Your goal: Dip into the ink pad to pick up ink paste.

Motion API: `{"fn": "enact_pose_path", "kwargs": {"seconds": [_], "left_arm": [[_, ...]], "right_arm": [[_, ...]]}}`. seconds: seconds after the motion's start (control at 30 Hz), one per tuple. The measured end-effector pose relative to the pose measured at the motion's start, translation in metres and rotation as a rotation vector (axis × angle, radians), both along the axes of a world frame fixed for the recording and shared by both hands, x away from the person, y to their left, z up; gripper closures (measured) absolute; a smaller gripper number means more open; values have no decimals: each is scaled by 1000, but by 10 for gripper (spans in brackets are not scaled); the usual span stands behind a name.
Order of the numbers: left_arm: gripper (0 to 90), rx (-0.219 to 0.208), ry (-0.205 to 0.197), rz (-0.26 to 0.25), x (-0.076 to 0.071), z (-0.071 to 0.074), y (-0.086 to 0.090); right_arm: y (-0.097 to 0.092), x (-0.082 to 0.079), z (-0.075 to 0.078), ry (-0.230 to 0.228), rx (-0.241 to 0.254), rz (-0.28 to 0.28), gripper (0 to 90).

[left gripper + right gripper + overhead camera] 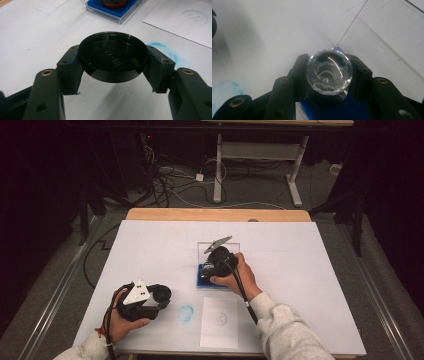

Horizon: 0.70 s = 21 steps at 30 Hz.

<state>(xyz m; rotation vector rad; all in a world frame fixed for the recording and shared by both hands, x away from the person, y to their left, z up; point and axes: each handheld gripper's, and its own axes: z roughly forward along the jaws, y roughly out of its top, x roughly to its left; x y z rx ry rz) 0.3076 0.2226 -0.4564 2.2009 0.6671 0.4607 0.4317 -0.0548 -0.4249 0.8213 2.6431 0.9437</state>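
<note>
My left gripper (113,61) is shut on a round black cap (112,56) with raised lettering inside, holding it by its rim above the white table. In the high view the left gripper (162,295) rests at the front left with the black cap (161,293) at its tip. My right gripper (329,66) is shut on a clear faceted glass piece (329,72), held just over a blue-lined box (342,110). From above, the right gripper (212,269) points down into the blue-lined box (202,281) at mid-table.
The box's clear lid (234,247) stands open behind it. A black and red round part (113,3) sits in the box. A paper sheet with a drawn circle (220,320) lies at the front edge, with a blue smudge (186,312) to its left.
</note>
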Motion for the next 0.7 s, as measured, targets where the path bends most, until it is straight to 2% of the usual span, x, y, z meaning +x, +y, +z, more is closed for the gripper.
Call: {"fn": "enact_pose_path", "kwargs": {"seconds": [0.37,0.5,0.7], "left_arm": [[367,2,0,-3,-1,0,-2],[367,0,1,-1,-1,0,-1],[367,0,0,-4,-1,0,0]], "right_arm": [[5,-3,-2,-45,-47,-16,566],[8,-8,-3,-79,-68,-28,566],[3,-7,-1,-61,-62,-49,567]]}}
